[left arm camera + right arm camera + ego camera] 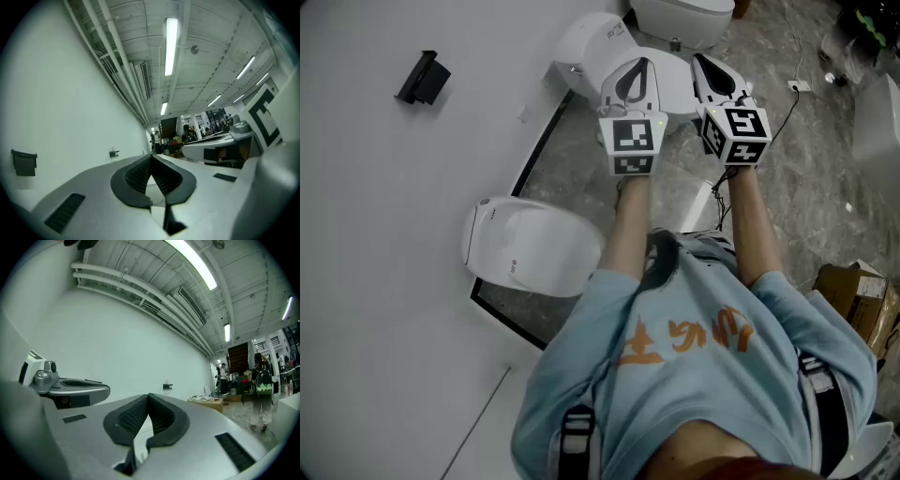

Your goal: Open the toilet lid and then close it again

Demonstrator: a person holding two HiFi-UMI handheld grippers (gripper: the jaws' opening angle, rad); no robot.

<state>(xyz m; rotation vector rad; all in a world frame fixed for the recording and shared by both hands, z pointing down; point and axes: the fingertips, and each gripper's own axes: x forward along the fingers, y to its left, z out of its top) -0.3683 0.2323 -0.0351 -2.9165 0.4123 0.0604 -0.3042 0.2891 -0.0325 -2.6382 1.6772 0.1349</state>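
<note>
My left tongs (pixel 638 67) and right tongs (pixel 700 62) were both pinched shut on nothing, held level. The nearest toilet (pixel 487 236) sat at my left, lid (pixel 548 248) apparently down (another toilet (pixel 591 45) stood ahead). Shut tongs could skid off that smooth lid and let it slam.

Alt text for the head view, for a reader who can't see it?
A person in a light blue shirt holds the left claw and right claw, both shut and empty, out toward a white toilet by the wall. A second toilet, lid down, stands nearer on the left.
</note>
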